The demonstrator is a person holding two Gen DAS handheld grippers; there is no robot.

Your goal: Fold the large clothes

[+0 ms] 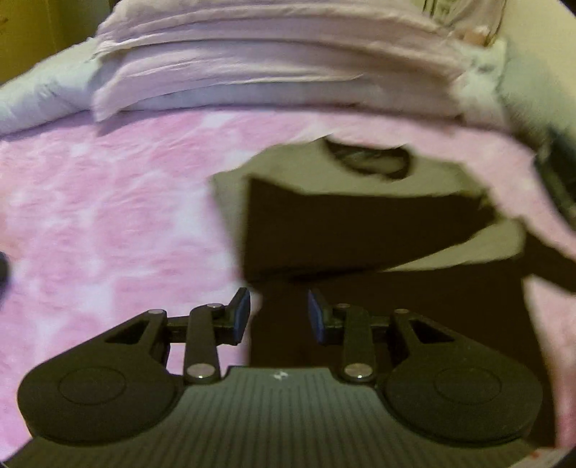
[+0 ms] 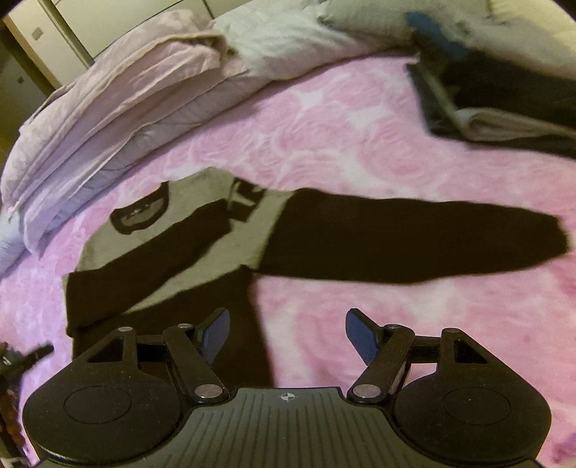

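Note:
A grey and black sweatshirt (image 2: 187, 248) lies flat on the pink bedspread (image 2: 360, 136), collar toward the far side. Its left sleeve is folded across the chest. Its right black sleeve (image 2: 414, 241) stretches out straight to the right. In the left wrist view the same sweatshirt (image 1: 360, 223) fills the middle right, blurred by motion. My left gripper (image 1: 278, 316) hovers open over the garment's lower left edge, nothing between its blue pads. My right gripper (image 2: 287, 336) is open above the hem near the armpit, empty.
A stack of folded pale lilac bedding (image 2: 118, 90) and a white quilt (image 2: 288, 39) lie along the far side of the bed. A pile of dark and grey clothes (image 2: 496, 104) sits at the far right. Cupboard doors (image 2: 54, 32) stand behind.

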